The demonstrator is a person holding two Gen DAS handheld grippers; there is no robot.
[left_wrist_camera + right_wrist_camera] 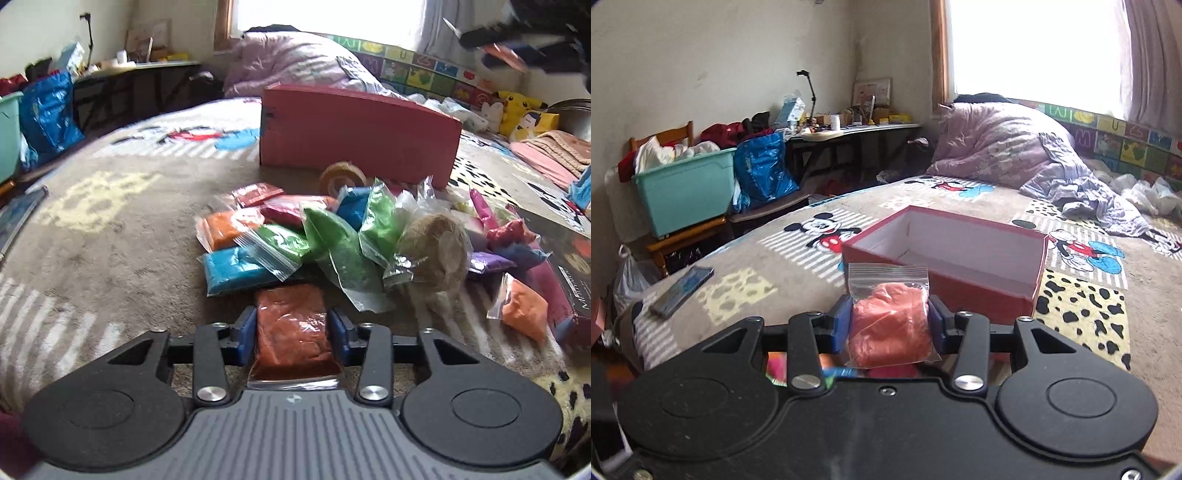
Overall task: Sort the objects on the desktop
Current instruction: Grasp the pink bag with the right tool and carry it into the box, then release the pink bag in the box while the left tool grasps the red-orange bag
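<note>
The left gripper (291, 328) sits low over the bed (110, 229), pointing level toward the pile, its 2 blue pads (245, 328) pressed against the sides of a dark orange bag (291, 328) that lies on the blanket at the near edge of the heap. The right gripper (891, 325) is raised above the bed, aimed toward the window end, its pads clamped on a salmon-pink zip bag (890, 325) held upright, zip seal on top, just short of the near wall of the red box (979, 291).

From the left wrist view the red box (354, 136) stands beyond the pile of colored bags (332, 236), which spreads between it and the left gripper; a twine roll (432, 247) lies among the bags and a dark printed box (569, 273) borders them toward the bed's right edge. The right gripper shows blurred in the top right corner of that view.

The red box is open on top, its white interior showing nothing inside. Bare blanket stretches left of it toward the bed's left edge, where a phone (683, 291) lies near the corner. A purple duvet (1004, 147) is heaped at the far end under the window.
</note>
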